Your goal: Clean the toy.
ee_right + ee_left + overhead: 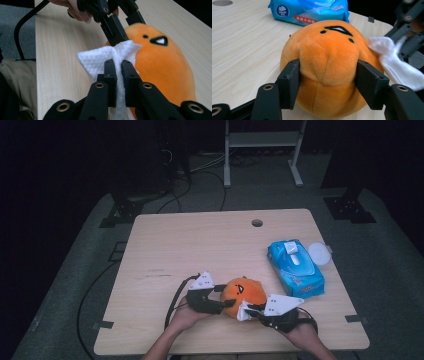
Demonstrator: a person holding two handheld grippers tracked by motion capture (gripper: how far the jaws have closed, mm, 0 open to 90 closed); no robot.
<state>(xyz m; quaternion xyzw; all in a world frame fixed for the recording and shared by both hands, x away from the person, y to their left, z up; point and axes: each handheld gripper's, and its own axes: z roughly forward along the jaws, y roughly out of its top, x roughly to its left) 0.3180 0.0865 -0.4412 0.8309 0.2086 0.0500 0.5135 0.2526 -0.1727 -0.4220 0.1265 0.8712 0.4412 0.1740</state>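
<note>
An orange round plush toy [243, 295] with a small black face sits on the wooden table [200, 250] near its front edge. My left gripper [226, 303] is shut on the plush [329, 67] from its left side, its jaws pressed into the fabric. A white wipe [110, 58] is pinched in my right gripper [119, 72], which holds it against the plush [162, 70]. That white wipe [397, 62] lies against the toy's right side in the left gripper view, and in the high view the wipe [243, 311] is at the toy's front right, held by the right gripper [250, 310].
A blue pack of wet wipes [295, 267] lies to the right of the toy, with a round white lid [319, 253] beside it at the table's right edge. A cable hole [257, 223] is near the far edge. Cables trail on the floor behind.
</note>
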